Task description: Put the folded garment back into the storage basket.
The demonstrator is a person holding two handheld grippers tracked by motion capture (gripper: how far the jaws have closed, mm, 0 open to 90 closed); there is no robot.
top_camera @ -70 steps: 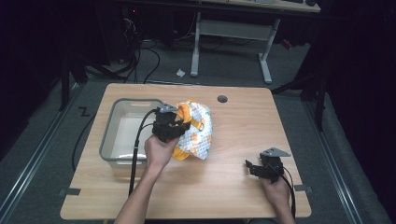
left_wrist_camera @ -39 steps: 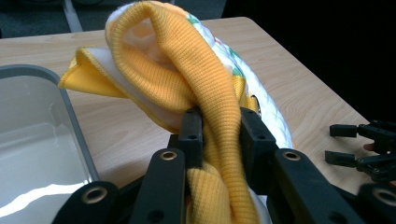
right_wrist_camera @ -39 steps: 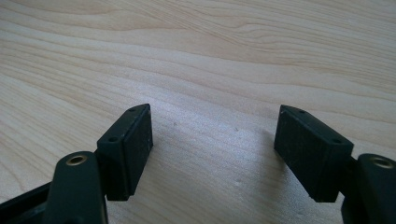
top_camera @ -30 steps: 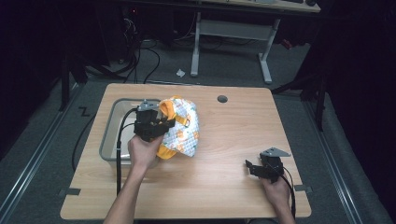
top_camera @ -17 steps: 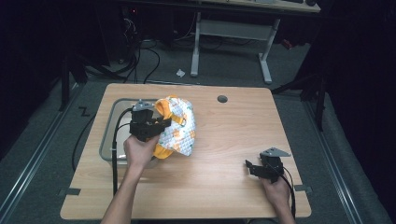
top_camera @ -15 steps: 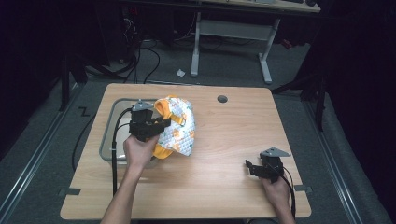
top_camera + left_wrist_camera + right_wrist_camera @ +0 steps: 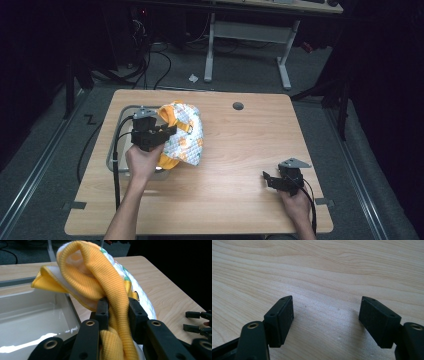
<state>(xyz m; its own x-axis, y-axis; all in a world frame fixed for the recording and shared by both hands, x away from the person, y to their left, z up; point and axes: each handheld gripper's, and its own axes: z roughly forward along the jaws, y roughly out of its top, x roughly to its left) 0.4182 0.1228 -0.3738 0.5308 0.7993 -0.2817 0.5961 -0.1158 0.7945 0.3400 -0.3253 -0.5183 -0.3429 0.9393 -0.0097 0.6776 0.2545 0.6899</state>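
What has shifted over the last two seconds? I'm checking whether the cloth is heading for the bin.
The left gripper, shut on the yellow cloth, carried it leftward, partly over the clear bin. The right gripper stayed open, resting on the table.

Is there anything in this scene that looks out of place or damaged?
Nothing stands out. The left gripper holds a bunched yellow cloth beside the clear bin; the right gripper is open over bare table.

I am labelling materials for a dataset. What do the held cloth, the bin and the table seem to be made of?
Cloth: soft knitted fabric, likely cotton; ribbed yellow weave, white printed quilted side.
Bin: probably clear glossy plastic; it shows bright reflections and looks see-through.
Table: pale wood or wood-look laminate, matte, with visible grain lines.
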